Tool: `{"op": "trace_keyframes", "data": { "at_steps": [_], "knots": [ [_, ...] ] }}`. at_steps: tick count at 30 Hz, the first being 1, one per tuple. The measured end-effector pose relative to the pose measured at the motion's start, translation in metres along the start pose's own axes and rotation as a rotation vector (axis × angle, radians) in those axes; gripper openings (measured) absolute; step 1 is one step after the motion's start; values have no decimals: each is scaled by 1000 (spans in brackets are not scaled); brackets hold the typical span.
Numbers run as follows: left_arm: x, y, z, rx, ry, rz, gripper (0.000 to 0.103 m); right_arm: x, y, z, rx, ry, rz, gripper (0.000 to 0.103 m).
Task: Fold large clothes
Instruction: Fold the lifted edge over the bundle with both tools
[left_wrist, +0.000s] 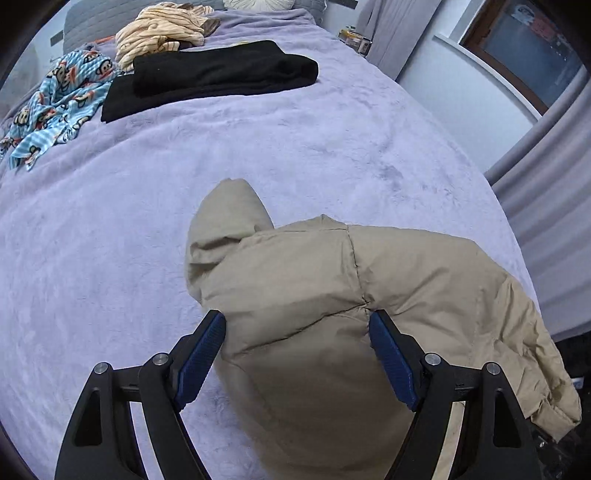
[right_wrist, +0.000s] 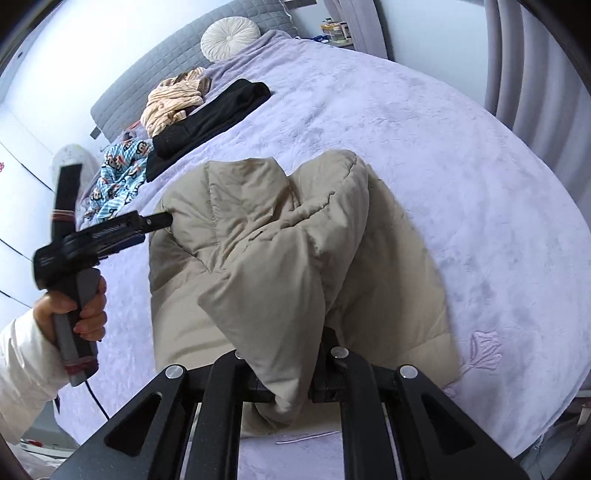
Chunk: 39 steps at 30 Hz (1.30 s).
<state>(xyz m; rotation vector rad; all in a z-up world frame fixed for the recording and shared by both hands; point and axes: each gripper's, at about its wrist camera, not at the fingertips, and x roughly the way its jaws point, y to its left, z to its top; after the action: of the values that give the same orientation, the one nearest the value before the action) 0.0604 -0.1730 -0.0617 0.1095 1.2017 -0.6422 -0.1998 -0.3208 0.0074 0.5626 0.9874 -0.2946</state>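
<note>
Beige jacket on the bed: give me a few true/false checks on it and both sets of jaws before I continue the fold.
1. The right gripper has its jaws shut on a fold of the beige jacket. True.
2. The left gripper is clamped tight on a sleeve. False: its jaws stand wide, the blue pads either side of the jacket's bulk.
3. A folded black garment lies farther up the bed. True.
4. The jacket lies on a bare wooden floor. False: it rests on the lilac blanket.
5. The monkey-print cloth is neatly folded. False: it is crumpled.
</note>
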Motion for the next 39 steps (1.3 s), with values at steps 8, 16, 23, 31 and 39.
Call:
{"op": "trace_keyframes", "data": {
  "at_steps": [8, 16, 23, 31, 39],
  "knots": [
    [39, -110, -12, 218, -38, 20, 84, -1, -57, -26, 154, 48, -76, 11],
    [52, -116, -10, 197, -28, 33, 85, -53, -108, -1, 269, -7, 115, 57],
    [50, -115, -11, 195, -32, 43, 85, -9, -101, 85, 208, 30, 268, 76],
    [56, -146, -17, 238, -32, 102, 85, 89, -119, 93, 281, 189, 172, 5],
    [73, -159, -23, 280, -28, 132, 92, 104, -157, 67, 318, 202, 167, 1]
  ]
}}
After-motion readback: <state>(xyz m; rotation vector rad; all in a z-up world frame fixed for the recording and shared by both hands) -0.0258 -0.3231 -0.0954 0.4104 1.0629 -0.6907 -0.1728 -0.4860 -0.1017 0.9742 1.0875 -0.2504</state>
